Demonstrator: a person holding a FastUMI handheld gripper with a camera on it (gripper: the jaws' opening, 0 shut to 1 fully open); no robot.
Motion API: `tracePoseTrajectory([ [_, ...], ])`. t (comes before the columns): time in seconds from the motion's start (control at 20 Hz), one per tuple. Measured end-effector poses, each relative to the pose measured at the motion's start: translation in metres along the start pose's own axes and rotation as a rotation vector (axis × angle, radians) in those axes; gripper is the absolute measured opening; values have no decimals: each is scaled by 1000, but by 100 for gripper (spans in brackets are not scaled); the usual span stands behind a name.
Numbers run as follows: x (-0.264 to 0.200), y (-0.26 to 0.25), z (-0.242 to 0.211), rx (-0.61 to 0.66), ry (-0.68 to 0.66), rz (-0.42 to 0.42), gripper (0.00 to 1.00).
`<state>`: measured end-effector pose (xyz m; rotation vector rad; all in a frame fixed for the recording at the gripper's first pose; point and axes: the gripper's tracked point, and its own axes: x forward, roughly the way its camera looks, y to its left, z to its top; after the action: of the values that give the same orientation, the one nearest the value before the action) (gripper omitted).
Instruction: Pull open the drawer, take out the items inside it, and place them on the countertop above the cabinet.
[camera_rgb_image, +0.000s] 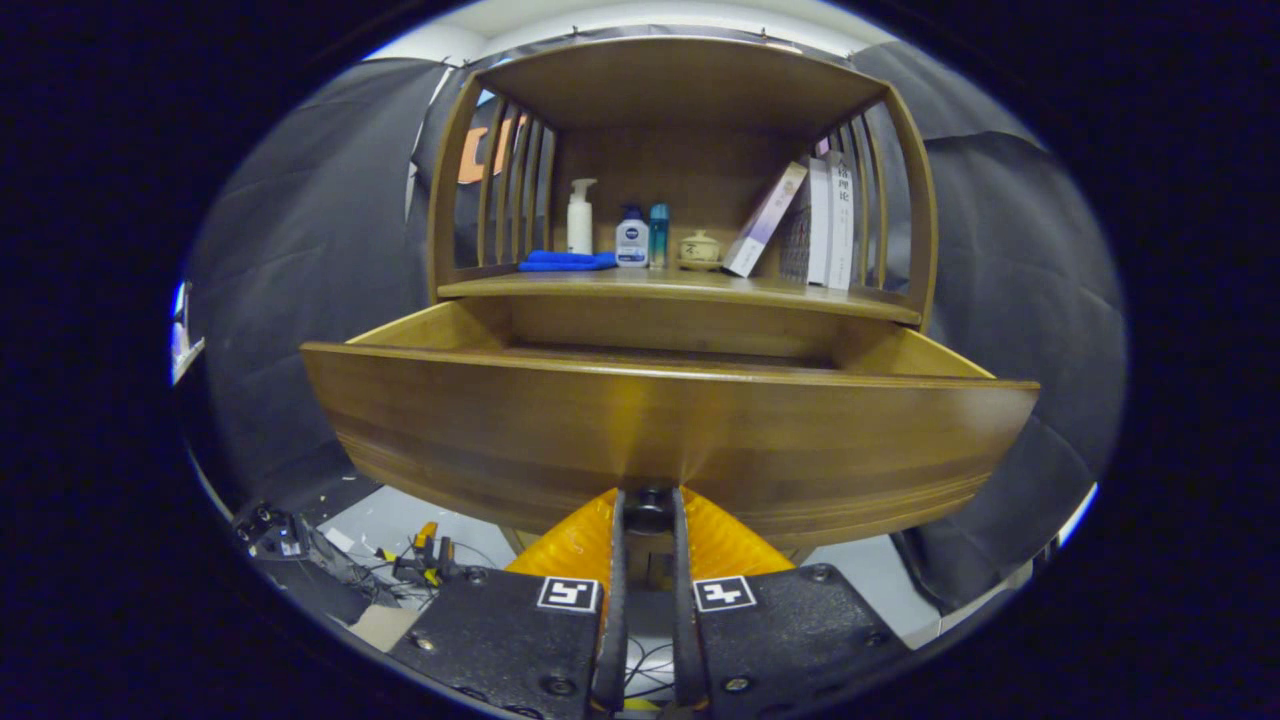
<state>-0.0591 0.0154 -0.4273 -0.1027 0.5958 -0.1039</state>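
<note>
A recording booth: cloth wall (300, 250) behind a wooden cabinet (680, 150).

I can read little. The upright white book (842, 222) on the wooden shelf (680, 288) carries vertical Chinese spine characters, too small to decipher. Two square black-and-white fiducial markers (569, 594) sit on the gripper (650, 510) body.

Open drawer (668, 430) before the cabinet shelf (680, 288).
The gripper (650, 520), low in the centre, has its fingers closed on the drawer's knob (649, 510). Above, on the shelf: a folded cloth (566, 261) at left, three bottles (620, 230) and a small lidded jar (699, 249) in the middle, books (815, 222) leaning at right.
</note>
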Motion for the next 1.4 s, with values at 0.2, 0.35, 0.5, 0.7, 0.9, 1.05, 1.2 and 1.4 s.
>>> tracePoseTrajectory([
  [0.2,-17,4,-10,-26,17,23,22],
  [0.35,-23,9,-13,-62,37,43,21],
  [0.5,-24,8,-13,-69,70,60,24],
  [0.7,-43,13,1,-51,100,111,36],
  [0.9,-58,26,24,-71,114,209,58],
  [1.05,-67,36,60,-81,72,274,69],
  [1.2,-56,29,87,-105,50,273,82],
  [1.4,-23,16,97,-107,116,231,84],
])
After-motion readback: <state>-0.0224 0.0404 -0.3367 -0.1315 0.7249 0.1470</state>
